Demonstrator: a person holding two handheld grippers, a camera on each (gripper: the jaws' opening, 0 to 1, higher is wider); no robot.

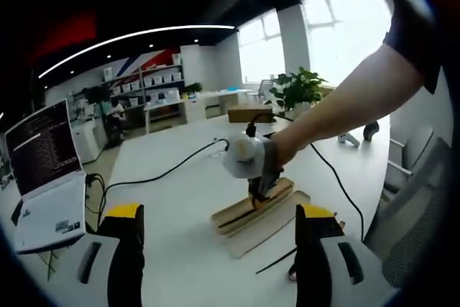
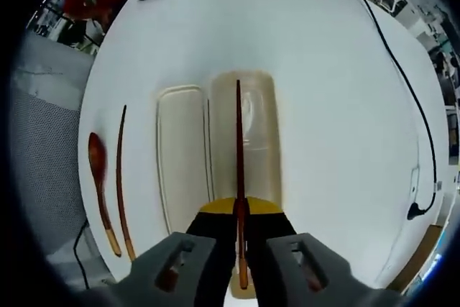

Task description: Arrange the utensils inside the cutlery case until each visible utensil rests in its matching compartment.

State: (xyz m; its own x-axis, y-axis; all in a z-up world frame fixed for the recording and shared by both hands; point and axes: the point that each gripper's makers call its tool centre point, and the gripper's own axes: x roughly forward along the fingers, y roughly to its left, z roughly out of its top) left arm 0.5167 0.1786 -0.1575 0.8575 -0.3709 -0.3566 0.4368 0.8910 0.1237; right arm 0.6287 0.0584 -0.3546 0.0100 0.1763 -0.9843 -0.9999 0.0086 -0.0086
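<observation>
Our right gripper (image 2: 241, 246) clamps one chopstick (image 2: 238, 170) above the case (image 2: 266, 141); the left gripper (image 1: 219, 249) hangs open. We could drop it crooked if it tilts, missing its compartment

We see bright daylight from windows (image 1: 338, 34), blown out; ceiling strip light (image 1: 129, 37) glares. Table (image 2: 323, 106) evenly lit, shadows soft. Edges bend, slightly blurred.

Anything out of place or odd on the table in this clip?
Nothing damaged or spilled. The wooden spoon and one chopstick lie on the bare table, beside the case lid rather than in the cutlery case. The right gripper holds the other chopstick over the case.
</observation>
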